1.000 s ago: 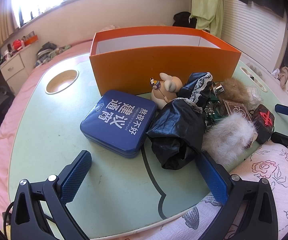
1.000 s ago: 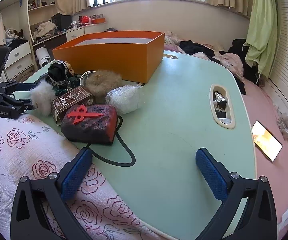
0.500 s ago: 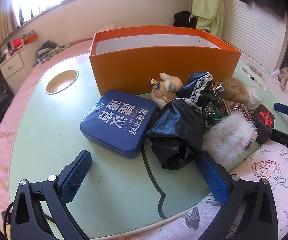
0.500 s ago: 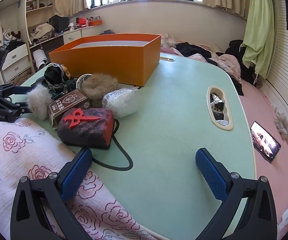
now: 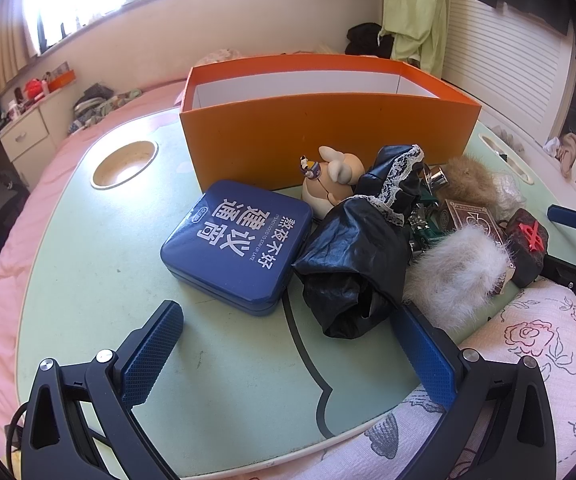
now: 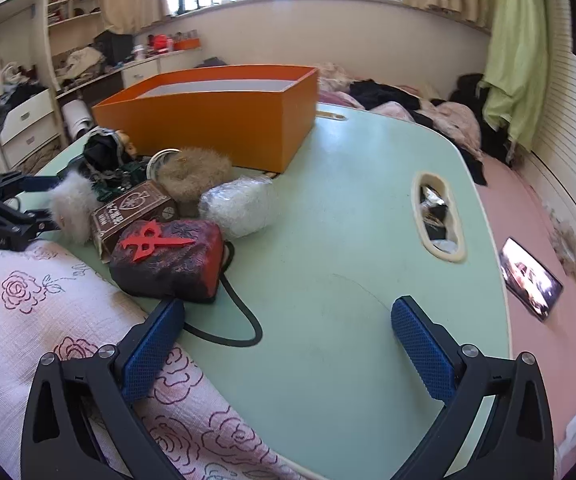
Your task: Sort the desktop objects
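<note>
Clutter [image 5: 400,236] sits at the table's [image 5: 127,264] near edge, before the orange box [image 5: 320,128]; left gripper [image 5: 288,356] and right gripper [image 6: 288,344] both gape wide, empty.

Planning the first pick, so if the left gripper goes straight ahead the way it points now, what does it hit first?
Probably the flat blue rectangular tin with white lettering: it lies ahead of the open left gripper. The crumpled black bag sits just right of that line; depth is unclear.

Ahead of the left tongs [image 5: 288,354], a tin [image 5: 237,246] is set before a box [image 5: 328,132]; a bag [image 5: 352,256] lies right of it. A pouch [image 6: 167,264] lies ahead-left of the right tongs [image 6: 288,344].
</note>
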`<action>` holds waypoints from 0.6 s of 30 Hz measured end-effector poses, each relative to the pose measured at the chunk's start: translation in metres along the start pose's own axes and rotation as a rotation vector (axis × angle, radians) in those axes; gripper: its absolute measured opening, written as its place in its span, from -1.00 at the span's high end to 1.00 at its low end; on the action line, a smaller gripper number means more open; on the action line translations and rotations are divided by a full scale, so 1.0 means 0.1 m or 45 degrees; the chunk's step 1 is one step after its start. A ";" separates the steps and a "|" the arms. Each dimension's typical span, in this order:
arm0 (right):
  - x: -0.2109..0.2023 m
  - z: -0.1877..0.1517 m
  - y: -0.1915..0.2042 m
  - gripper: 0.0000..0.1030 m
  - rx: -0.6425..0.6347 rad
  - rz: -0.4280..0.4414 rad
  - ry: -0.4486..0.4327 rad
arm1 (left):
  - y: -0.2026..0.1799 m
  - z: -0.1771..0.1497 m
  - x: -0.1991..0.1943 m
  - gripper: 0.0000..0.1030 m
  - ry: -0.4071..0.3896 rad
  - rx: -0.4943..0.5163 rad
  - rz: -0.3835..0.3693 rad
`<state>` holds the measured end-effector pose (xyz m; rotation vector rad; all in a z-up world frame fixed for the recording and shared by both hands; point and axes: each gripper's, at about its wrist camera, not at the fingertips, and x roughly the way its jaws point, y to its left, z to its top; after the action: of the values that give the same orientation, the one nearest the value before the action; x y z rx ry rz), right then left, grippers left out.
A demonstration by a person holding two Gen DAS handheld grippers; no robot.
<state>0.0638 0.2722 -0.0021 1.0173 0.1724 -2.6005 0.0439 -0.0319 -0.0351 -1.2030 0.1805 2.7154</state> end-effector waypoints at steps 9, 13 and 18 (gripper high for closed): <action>-0.10 0.22 0.31 -0.91 -0.148 0.148 -0.085 | 0.00 0.00 0.00 -1.00 0.001 -0.001 -0.001; 0.03 0.29 0.46 -0.79 -0.203 0.174 -0.016 | 0.00 0.00 0.00 -1.00 0.001 0.000 0.000; 0.10 0.27 0.54 -0.24 -0.223 0.225 0.010 | 0.00 0.01 -0.01 -1.00 0.001 0.000 -0.001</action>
<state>0.0591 0.2125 0.0119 0.9361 0.2928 -2.3761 0.0441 -0.0318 -0.0342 -1.2041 0.1801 2.7146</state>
